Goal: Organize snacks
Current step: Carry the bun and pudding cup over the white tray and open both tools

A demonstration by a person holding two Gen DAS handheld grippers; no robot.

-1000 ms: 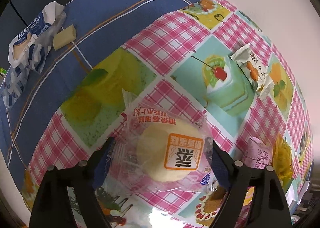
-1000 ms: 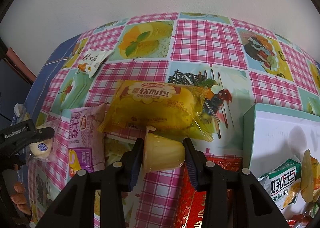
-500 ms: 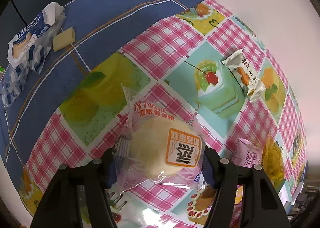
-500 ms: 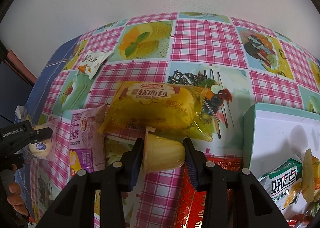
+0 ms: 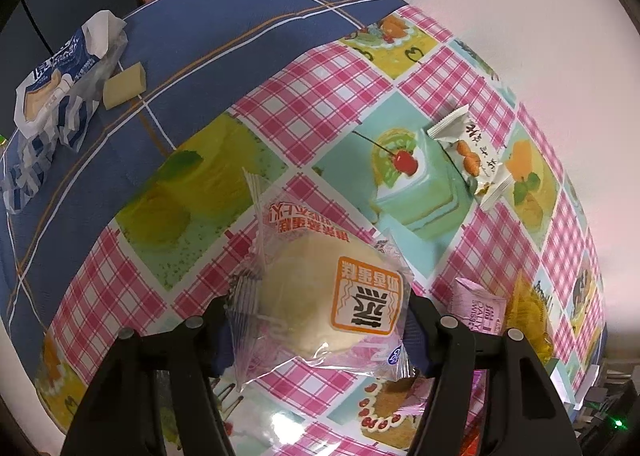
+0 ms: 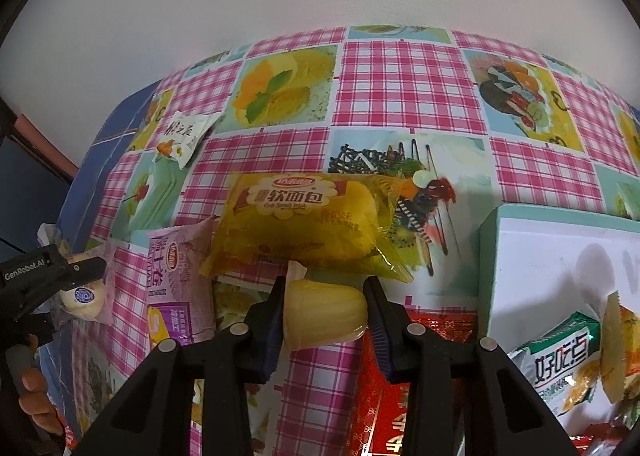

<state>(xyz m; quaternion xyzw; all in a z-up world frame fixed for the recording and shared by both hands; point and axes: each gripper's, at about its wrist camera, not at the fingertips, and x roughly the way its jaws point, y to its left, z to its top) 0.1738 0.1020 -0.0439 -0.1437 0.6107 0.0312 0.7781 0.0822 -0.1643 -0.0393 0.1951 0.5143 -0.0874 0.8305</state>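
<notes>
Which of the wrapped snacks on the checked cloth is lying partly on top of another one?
The yellow bread packet: its left corner overlaps the purple packet beside it. The small white packet near the far edge lies alone, touching nothing.

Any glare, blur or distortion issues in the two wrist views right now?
Left wrist: sharp, with a white glare patch on the tablecloth below the held bun; strong fisheye bend and dark corners. Right wrist: sharp, same bend, with a soft shadow inside the box.
</notes>
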